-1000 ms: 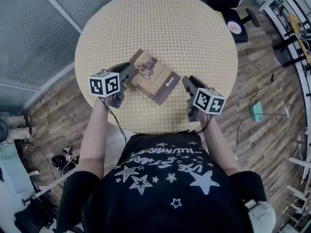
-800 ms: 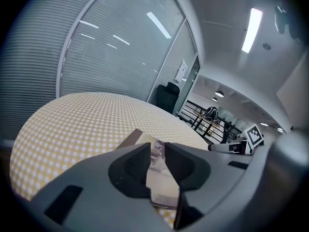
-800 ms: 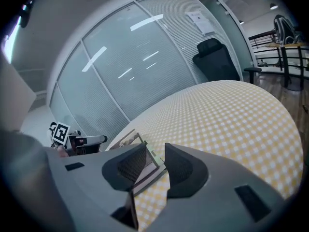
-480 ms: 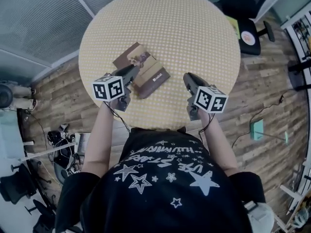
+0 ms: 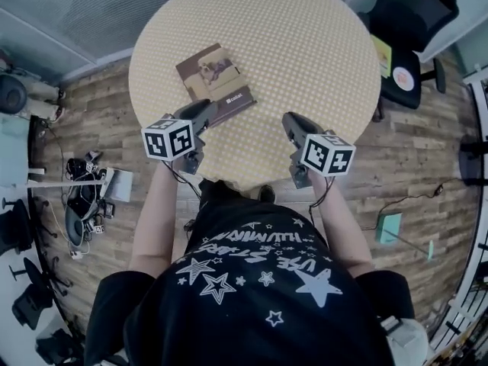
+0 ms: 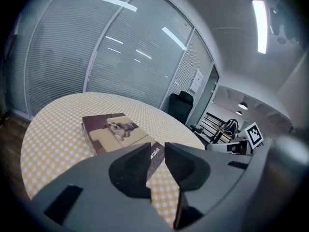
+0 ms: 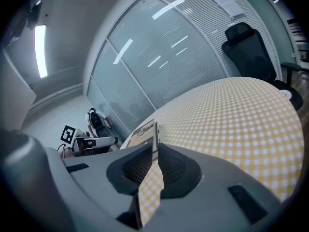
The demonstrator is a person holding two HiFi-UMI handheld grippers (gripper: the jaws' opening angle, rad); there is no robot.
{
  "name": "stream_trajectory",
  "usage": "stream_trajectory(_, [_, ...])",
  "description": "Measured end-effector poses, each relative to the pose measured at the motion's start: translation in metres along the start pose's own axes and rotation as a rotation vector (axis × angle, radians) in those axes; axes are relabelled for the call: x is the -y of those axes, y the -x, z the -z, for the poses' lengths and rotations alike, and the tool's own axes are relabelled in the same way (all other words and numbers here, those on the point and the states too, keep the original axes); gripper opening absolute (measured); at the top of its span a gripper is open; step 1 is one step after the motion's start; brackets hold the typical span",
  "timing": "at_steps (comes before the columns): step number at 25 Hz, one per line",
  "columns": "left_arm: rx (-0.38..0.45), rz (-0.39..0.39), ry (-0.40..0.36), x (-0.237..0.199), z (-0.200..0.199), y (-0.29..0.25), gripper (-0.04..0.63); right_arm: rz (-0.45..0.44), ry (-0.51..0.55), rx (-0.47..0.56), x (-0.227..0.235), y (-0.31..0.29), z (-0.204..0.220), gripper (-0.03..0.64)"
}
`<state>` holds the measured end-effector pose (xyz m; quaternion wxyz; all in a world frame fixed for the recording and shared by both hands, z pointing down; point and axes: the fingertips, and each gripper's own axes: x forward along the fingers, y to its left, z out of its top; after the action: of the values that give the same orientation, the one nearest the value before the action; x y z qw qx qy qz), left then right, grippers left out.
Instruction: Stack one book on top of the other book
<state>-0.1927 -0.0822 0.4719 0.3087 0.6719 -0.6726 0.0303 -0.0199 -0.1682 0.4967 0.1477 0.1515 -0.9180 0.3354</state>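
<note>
Dog-cover book (image 5: 207,71) lies atop dark book (image 5: 235,100) on the checked table (image 5: 305,44). Left gripper (image 6: 157,151) and right gripper (image 7: 155,153): fingers narrowly apart, empty; the right's have just been closing.

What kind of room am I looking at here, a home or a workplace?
Probably an office or lab room: glass partition walls with blinds, a black office chair, and tangled cables and gear on the wooden plank floor.
</note>
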Motion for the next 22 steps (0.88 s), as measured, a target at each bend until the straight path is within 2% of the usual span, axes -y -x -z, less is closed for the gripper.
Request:
stream_trajectory(4, [0.038, -0.074, 0.056, 0.004, 0.014, 0.023, 0.087, -0.059, 0.002, -0.06, -0.001, 0.004, 0.019, 0.049])
stream_trajectory(9, [0.027, -0.122, 0.064, 0.01, 0.036, 0.041, 0.077, -0.084, -0.009, -0.085, -0.005, 0.001, 0.032, 0.038])
stream_trajectory(14, [0.052, -0.165, 0.083, 0.005, 0.046, 0.052, 0.071, -0.107, 0.042, -0.111, -0.019, -0.008, 0.037, 0.035])
stream_trajectory(22, [0.126, -0.151, 0.089, 0.01, 0.054, 0.092, 0.028, -0.112, 0.131, -0.132, -0.068, -0.008, 0.049, 0.034])
